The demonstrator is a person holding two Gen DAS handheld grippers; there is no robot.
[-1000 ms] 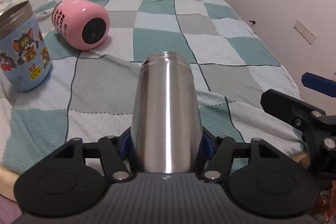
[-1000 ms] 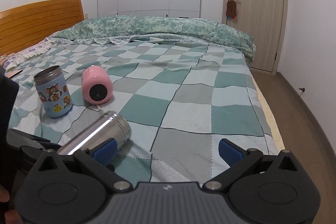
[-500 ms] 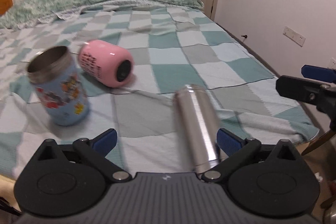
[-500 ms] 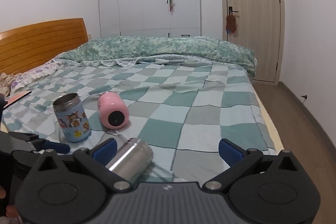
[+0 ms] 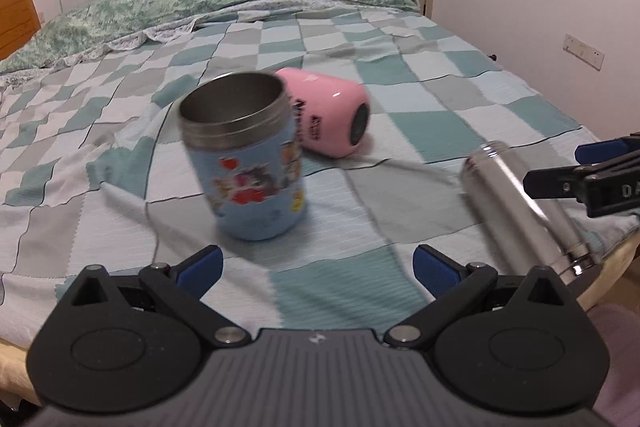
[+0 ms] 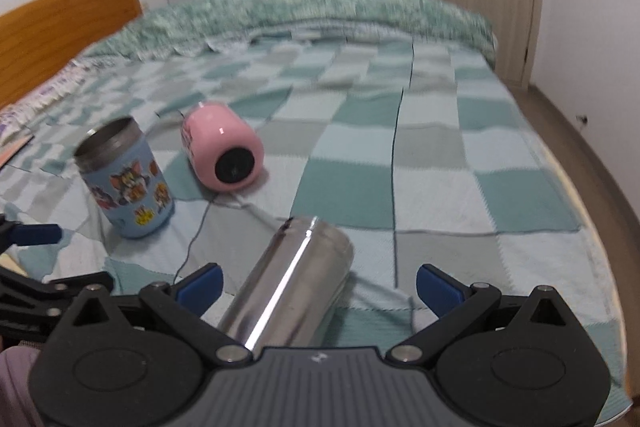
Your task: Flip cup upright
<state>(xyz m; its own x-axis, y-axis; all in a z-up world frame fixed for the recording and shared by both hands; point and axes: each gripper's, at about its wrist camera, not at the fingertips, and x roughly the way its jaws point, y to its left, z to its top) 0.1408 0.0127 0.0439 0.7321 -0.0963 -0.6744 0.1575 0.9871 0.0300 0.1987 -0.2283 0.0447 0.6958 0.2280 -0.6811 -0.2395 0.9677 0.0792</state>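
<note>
Both my grippers, left (image 5: 316, 267) and right (image 6: 318, 285), gape wide, empty. Steel cup (image 6: 288, 291) lies sideways on the bed (image 6: 440, 163), lower centre of right view. Beyond: blue cartoon cup (image 5: 244, 163) upright, pink cup (image 5: 328, 117) toppled.

Blue cartoon cup (image 5: 244, 155) smeared by motion blur, its pictures unreadable, steel cup's (image 6: 288, 287) near end hidden behind the right gripper's body, pink cup's (image 5: 324, 111) lettering too blurred to read
</note>
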